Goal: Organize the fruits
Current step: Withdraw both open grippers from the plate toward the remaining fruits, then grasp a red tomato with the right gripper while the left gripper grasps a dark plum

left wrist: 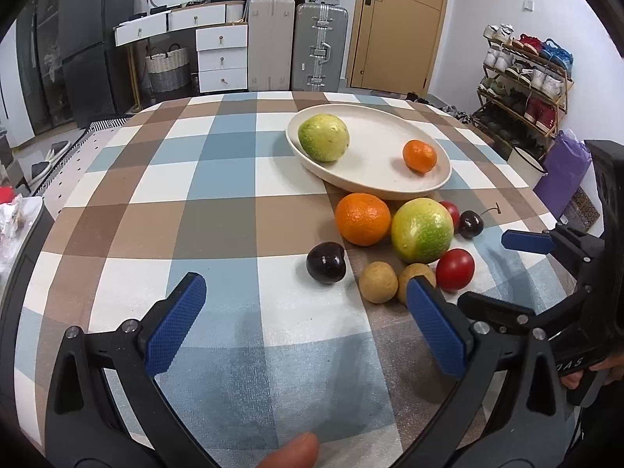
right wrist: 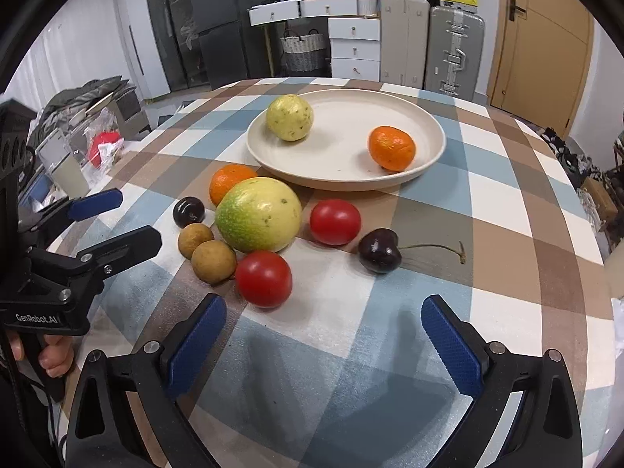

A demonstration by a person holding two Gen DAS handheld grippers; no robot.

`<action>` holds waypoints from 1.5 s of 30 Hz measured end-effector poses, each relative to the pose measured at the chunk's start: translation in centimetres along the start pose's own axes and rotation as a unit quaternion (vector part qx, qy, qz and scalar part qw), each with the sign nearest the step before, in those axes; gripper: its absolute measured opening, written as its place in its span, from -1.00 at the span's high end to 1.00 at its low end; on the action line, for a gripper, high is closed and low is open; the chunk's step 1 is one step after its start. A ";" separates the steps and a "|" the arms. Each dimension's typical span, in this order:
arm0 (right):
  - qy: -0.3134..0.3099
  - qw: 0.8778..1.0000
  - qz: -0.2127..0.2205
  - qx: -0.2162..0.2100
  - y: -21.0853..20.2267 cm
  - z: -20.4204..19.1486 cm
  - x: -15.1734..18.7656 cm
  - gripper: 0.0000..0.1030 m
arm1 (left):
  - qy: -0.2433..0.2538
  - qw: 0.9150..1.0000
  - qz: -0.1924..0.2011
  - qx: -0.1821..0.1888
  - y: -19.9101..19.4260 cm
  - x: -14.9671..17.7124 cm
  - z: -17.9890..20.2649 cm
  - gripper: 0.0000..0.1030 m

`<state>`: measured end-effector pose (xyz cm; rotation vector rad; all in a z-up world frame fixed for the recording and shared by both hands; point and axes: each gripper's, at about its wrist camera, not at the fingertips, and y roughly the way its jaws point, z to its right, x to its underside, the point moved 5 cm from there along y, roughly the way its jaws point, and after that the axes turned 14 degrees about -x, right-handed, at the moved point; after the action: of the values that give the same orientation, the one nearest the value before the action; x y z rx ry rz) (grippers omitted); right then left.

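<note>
Both grippers hung low over the checked tablecloth [left wrist: 234,202] with nothing between their blue pads: the left gripper [left wrist: 308,308] had its jaws spread wide, and the right gripper [right wrist: 323,321] stood equally wide apart. Just beyond the left gripper's fingertips lay a loose cluster of fruit on the cloth. Nearest were two small brown longans [right wrist: 213,262], touching each other, with a red tomato [right wrist: 263,279] beside them and a dark cherry [left wrist: 326,263] a little to the left. Behind these sat a large green-yellow fruit [right wrist: 259,214], pressed against an orange [left wrist: 362,219]. A second tomato [right wrist: 335,222] and a stemmed cherry [right wrist: 379,250] lay off to the right of the big fruit, the cherry's stalk pointing right. Farther back stood the cream plate [right wrist: 390,103], its near rim just beside the orange. On it rested a second green-yellow fruit [right wrist: 289,117] at the left and a small mandarin [right wrist: 392,148] at the right, well apart from each other.
</note>
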<state>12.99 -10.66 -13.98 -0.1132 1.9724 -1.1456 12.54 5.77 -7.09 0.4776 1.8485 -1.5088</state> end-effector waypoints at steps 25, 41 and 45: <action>-0.037 0.999 -0.012 -0.038 1.8 -1.7 -0.9 0.17 | 0.031 0.998 -0.001 0.048 -0.3 0.2 1.5 -0.80; -0.029 0.998 0.032 -0.046 -2.7 -1.5 0.3 0.37 | 0.009 0.999 -0.016 0.043 0.6 -0.1 0.5 -0.71; -0.021 0.998 0.038 -0.040 -3.4 -0.7 0.3 0.37 | -0.002 0.999 -0.027 0.034 1.7 -0.5 -0.2 -0.48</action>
<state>11.25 -12.31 -11.48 -0.1020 1.9693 -1.0074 13.92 6.47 -7.90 0.4594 1.8253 -1.6111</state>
